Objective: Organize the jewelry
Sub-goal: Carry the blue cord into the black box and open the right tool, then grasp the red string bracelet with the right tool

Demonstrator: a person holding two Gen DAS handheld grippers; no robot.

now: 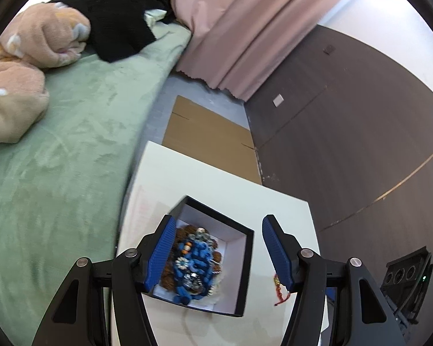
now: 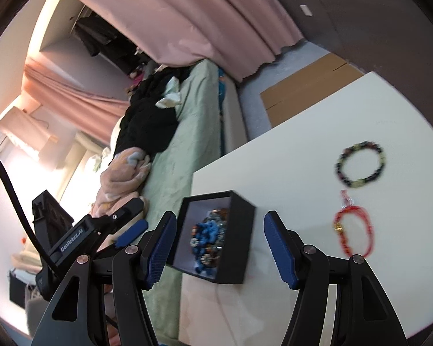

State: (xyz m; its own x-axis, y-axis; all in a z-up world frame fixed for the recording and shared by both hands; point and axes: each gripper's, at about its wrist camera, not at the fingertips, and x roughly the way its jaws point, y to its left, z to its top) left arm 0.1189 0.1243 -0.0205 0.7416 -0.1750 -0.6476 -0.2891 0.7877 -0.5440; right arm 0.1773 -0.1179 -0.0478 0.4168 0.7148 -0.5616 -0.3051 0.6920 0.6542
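Observation:
A black box [image 1: 246, 265] with a white inside stands on the white table [image 1: 187, 178]. In it lies a heap of blue and brown beaded jewelry [image 1: 194, 262]. My left gripper [image 1: 219, 222] is open and straddles the box, its pads not pressing on the walls. In the right wrist view the box [image 2: 239, 230] sits between the fingers of my right gripper [image 2: 220, 216], which is open and holds nothing. A red bracelet [image 2: 352, 230] with a gold bead and a dark-and-green beaded bracelet [image 2: 360, 164] lie on the table to the right. The left gripper [image 2: 143, 213] shows at the box's left.
The box is near the table's left edge [image 2: 196, 178]. Beyond that edge is a bed with a green cover [image 1: 80, 144], a pink blanket and black clothes. Flat cardboard [image 1: 207, 132] lies on the floor past the table, under a pink curtain [image 1: 245, 28].

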